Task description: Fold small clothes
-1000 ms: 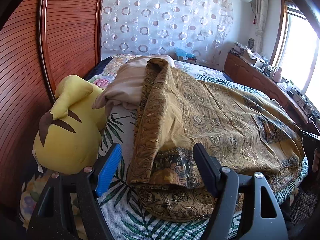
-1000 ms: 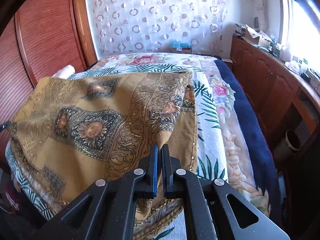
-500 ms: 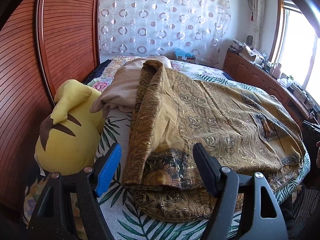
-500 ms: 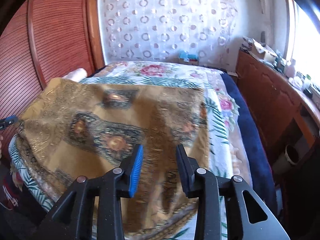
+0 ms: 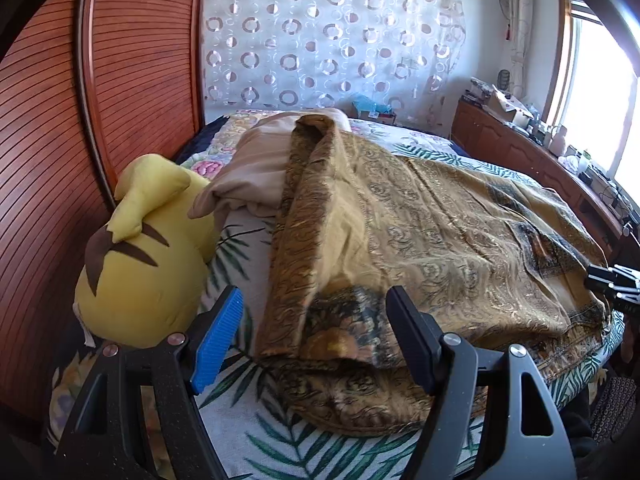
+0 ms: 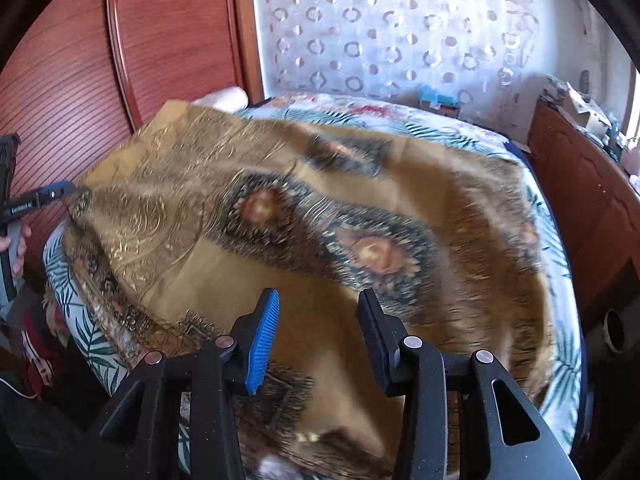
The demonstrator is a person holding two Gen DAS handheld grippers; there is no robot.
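A gold-brown patterned cloth [image 5: 420, 232] lies spread and folded over on the bed; it also fills the right wrist view [image 6: 320, 220]. My left gripper [image 5: 316, 344] is open and empty, just before the cloth's near folded corner. My right gripper [image 6: 316, 336] is open and empty above the cloth's near edge. The right gripper's tip shows at the far right of the left wrist view [image 5: 612, 280]. The left gripper's tip shows at the left edge of the right wrist view [image 6: 44, 196], by the cloth's corner.
A yellow plush toy [image 5: 140, 256] lies left of the cloth against the wooden headboard [image 5: 52, 160]. A beige pillow [image 5: 256, 168] sits behind it. The leaf-print bedsheet [image 5: 304, 444] covers the bed. A wooden sideboard [image 6: 584, 200] runs along the right.
My right gripper opened and let go of the cloth, then pulled back and turned left. The cloth dropped flat. My left gripper stayed open and barely moved.
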